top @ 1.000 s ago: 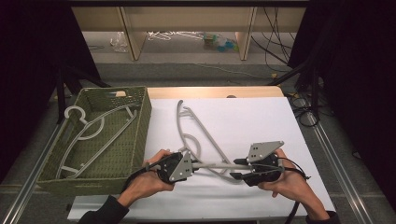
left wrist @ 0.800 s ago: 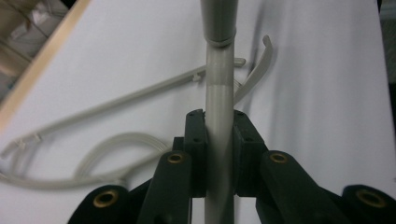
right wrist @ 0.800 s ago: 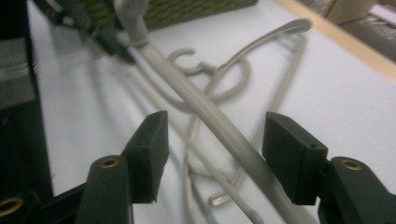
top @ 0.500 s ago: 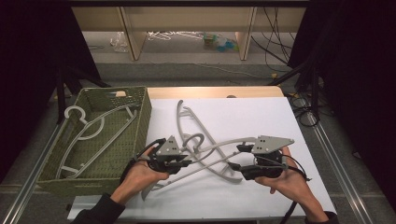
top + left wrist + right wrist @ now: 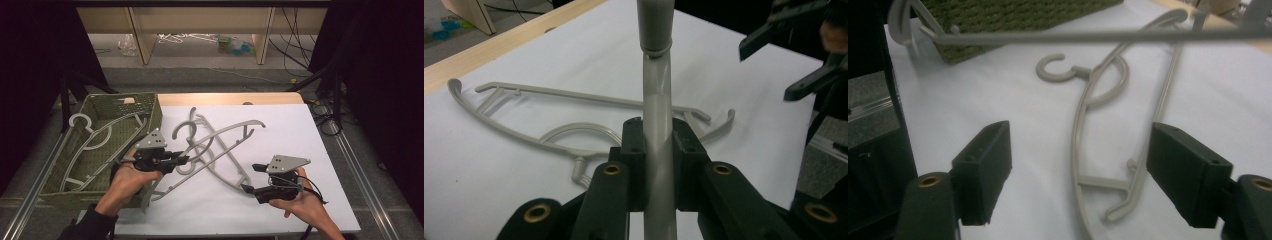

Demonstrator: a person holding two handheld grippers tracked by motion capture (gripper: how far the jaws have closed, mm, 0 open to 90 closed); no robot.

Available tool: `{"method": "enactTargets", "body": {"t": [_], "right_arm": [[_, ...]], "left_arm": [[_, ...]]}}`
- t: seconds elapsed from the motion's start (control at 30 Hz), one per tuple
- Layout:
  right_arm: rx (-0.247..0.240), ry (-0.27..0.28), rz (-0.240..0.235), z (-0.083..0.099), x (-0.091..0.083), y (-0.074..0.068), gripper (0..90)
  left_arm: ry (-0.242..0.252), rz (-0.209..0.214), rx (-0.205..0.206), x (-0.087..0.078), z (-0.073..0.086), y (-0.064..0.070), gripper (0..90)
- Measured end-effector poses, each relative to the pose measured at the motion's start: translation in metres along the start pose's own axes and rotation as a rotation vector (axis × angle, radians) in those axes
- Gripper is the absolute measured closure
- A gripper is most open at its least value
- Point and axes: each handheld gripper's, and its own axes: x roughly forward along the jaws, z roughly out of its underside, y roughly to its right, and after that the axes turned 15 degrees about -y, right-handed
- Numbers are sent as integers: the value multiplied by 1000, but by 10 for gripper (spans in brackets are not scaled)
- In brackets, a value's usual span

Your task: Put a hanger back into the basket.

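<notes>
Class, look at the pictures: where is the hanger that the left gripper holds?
In the high view the held hanger lies left of centre above the white sheet, crossing another hanger beside the green basket, clamped in the left gripper.

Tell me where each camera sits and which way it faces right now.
High view: above the person's side, facing forward and down on the table; both hands, left gripper, right gripper.
Left gripper view: along its jaws, shut on the lifted hanger.
Right gripper view: along its open jaws, toward the basket.
Shared: the flat hanger on the table shows in all three.
</notes>
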Motion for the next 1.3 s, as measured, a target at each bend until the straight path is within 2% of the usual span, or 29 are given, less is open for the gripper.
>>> {"method": "enactTargets", "body": {"t": [0.17, 0.27, 0.4, 0.53, 0.63, 0.67, 0.73, 0.8, 0.83, 0.87, 1.0, 1.07, 1.3], "right_arm": [[-4, -28, -19, 2, 7, -2, 258], [-18, -49, -36, 2, 10, -4, 259], [-17, -57, -34, 2, 11, -5, 259], [-16, -54, -33, 3, 12, -4, 259], [-17, -56, -33, 2, 13, -4, 259], [-18, -56, -31, 2, 13, -4, 259], [-14, -66, -36, 3, 14, -4, 259], [-12, -66, -33, 3, 14, -4, 259], [-13, -65, -30, 3, 15, -4, 258], [-12, -66, -32, 3, 15, -4, 258], [-12, -67, -33, 3, 15, -3, 258], [-12, -73, -39, 4, 16, -3, 258], [-16, -79, -41, 4, 17, -3, 259]], "left_arm": [[36, 8, -13, -26, -6, -4, 789], [55, -32, -10, -47, -9, -6, 789], [82, -52, -24, -71, -9, -13, 789], [84, -118, -41, -93, -6, -26, 789], [73, -198, -49, -107, -2, -40, 789], [76, -225, -34, -111, 0, -46, 789], [67, -272, -59, -118, 4, -56, 789], [66, -315, -66, -124, 7, -68, 789], [67, -326, -83, -127, 10, -75, 788], [66, -351, -71, -129, 11, -80, 789], [39, -431, -92, -133, 23, -102, 789], [31, -453, -89, -133, 28, -111, 788], [4, -450, -163, -127, 53, -136, 789]]}}
